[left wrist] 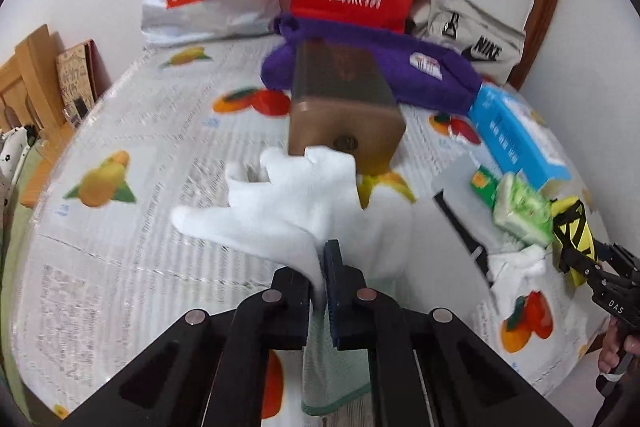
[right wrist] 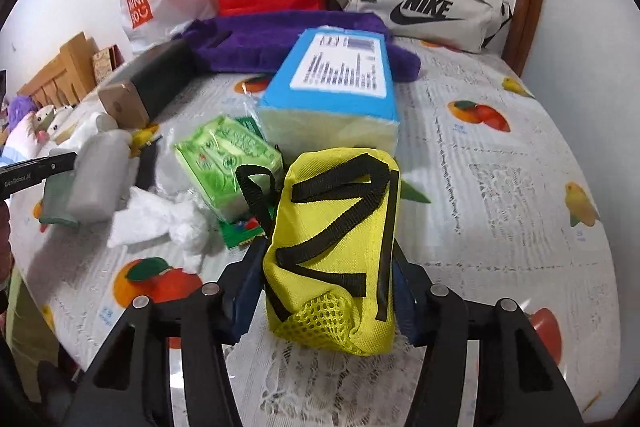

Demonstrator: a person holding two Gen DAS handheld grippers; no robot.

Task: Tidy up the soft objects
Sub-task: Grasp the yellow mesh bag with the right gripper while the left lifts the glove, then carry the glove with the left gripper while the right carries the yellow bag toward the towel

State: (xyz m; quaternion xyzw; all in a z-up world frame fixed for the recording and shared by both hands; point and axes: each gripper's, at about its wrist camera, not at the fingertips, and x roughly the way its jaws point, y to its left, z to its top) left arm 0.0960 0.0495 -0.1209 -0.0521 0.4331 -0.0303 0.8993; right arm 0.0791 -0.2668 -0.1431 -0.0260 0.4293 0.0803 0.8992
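A white glove is pinched at its cuff by the left gripper, jaws fully closed on the fabric, above the fruit-print tablecloth. Only the right wrist view shows the yellow pouch sitting between the right gripper's half-spread jaws, both pads seen against its sides. Behind it, the blue box and green tissue pack are seen.
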